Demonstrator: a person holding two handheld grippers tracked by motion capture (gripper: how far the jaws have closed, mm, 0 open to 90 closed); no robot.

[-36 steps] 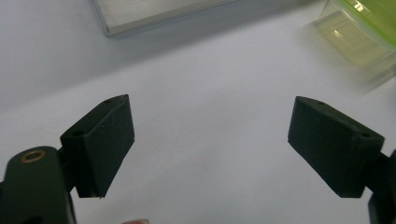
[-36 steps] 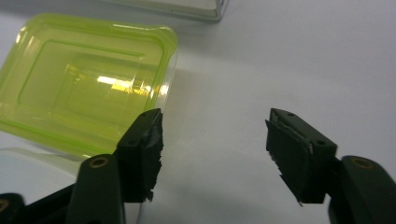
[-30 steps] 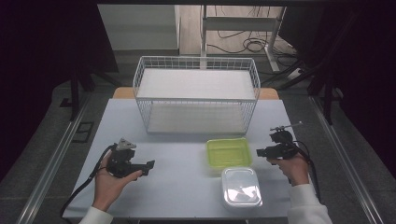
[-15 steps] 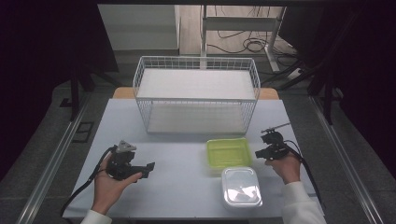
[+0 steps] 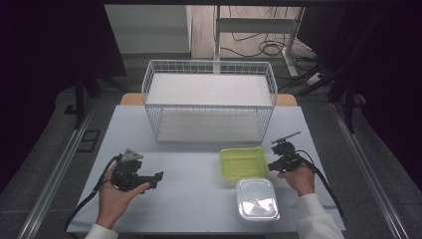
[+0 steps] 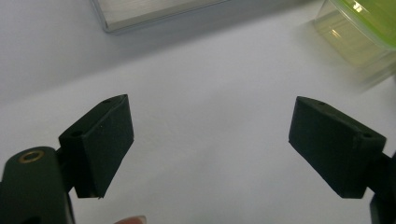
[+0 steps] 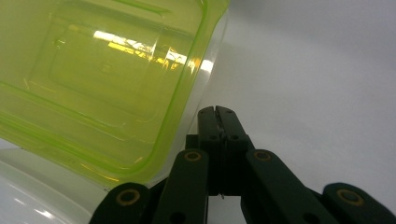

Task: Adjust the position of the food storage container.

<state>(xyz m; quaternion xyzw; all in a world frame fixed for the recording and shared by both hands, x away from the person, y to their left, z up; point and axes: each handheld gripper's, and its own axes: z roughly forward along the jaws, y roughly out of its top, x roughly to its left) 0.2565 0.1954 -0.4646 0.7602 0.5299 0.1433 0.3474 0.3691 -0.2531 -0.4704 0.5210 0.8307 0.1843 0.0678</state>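
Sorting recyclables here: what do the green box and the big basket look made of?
Green box: likely thin glossy plastic; see-through, with bright glints in the right gripper view. Basket: seemingly white-coated metal wire, an open grid you see through.

White table (image 5: 199,184) (wire basket (image 5: 209,102), two containers (image 5: 243,162))

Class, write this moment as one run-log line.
left gripper: open, above table | right gripper: shut, beside green container | clear box: untouched

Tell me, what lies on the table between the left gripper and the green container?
Nothing. In the high view, the stretch from the left gripper to the green container is bare table.
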